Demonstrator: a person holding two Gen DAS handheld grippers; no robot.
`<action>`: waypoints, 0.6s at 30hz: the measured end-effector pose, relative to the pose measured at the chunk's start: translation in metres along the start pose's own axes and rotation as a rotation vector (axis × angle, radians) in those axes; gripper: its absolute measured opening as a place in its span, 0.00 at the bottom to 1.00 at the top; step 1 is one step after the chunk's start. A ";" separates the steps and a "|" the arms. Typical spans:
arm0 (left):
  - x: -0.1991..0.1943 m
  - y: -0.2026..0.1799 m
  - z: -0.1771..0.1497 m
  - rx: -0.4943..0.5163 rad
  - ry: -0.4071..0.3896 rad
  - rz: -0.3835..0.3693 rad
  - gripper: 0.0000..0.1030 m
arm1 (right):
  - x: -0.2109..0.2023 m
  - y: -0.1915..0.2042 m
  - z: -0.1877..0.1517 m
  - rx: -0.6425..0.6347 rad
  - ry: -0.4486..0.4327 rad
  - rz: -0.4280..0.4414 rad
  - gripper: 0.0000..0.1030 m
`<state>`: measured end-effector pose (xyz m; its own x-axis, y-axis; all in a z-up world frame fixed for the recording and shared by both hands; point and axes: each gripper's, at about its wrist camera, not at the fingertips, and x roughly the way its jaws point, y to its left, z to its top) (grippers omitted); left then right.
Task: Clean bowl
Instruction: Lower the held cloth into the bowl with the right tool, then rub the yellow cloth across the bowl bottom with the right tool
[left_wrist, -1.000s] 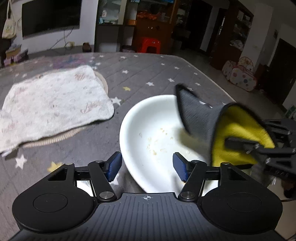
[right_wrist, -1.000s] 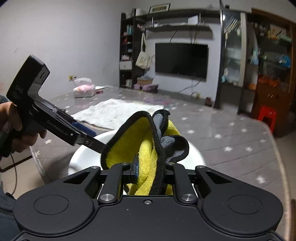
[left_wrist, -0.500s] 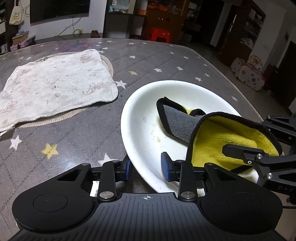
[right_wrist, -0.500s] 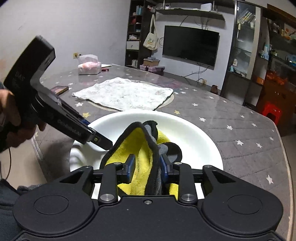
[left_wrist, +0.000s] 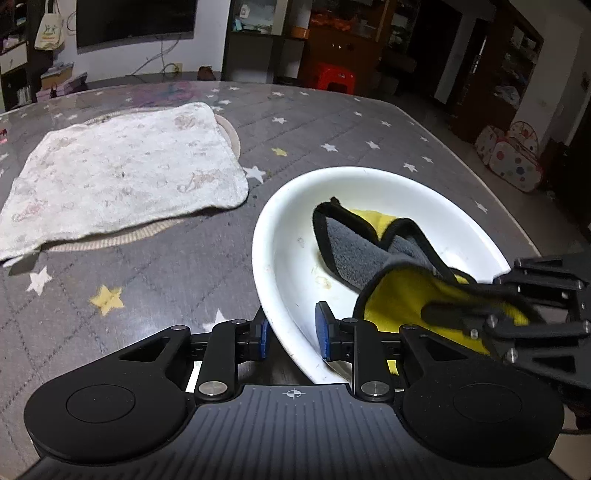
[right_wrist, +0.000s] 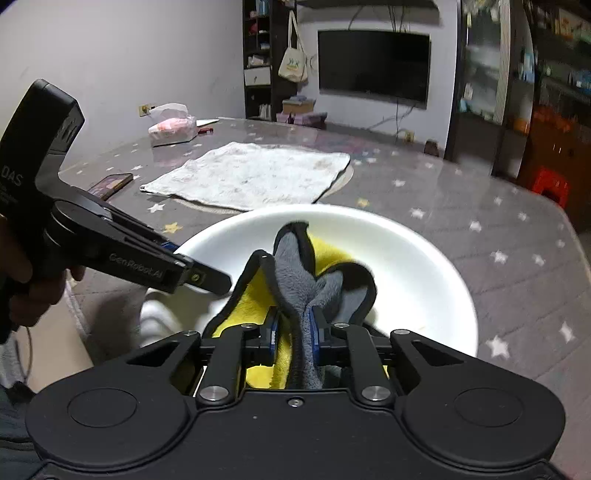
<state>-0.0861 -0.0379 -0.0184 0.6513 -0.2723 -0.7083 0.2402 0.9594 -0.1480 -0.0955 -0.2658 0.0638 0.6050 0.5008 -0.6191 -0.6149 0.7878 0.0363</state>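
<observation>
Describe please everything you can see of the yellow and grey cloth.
The cloth is plush microfibre, yellow on one side, grey on the other, with a black sewn border. It is crumpled and folded, not spread flat. The right hand-held gripper is shut on its bunched middle. Its free end lies inside the white bowl, touching the bowl's inner surface near some food smears.

Bowl's (left_wrist: 369, 177) near rim — behind left gripper (left_wrist: 291, 338); shelves' contents blurred.
</observation>
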 end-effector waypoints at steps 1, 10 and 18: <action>0.001 -0.001 0.002 0.007 -0.006 0.002 0.23 | 0.000 0.001 0.000 -0.002 0.002 -0.003 0.16; 0.033 -0.002 0.039 0.040 -0.022 -0.016 0.23 | 0.011 -0.006 0.005 0.040 0.018 -0.060 0.16; 0.065 -0.013 0.064 0.091 -0.025 -0.010 0.27 | 0.025 -0.014 0.008 0.045 0.028 -0.148 0.16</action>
<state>-0.0006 -0.0725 -0.0182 0.6661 -0.2850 -0.6892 0.3105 0.9462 -0.0912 -0.0674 -0.2615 0.0543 0.6727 0.3686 -0.6416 -0.4964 0.8678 -0.0219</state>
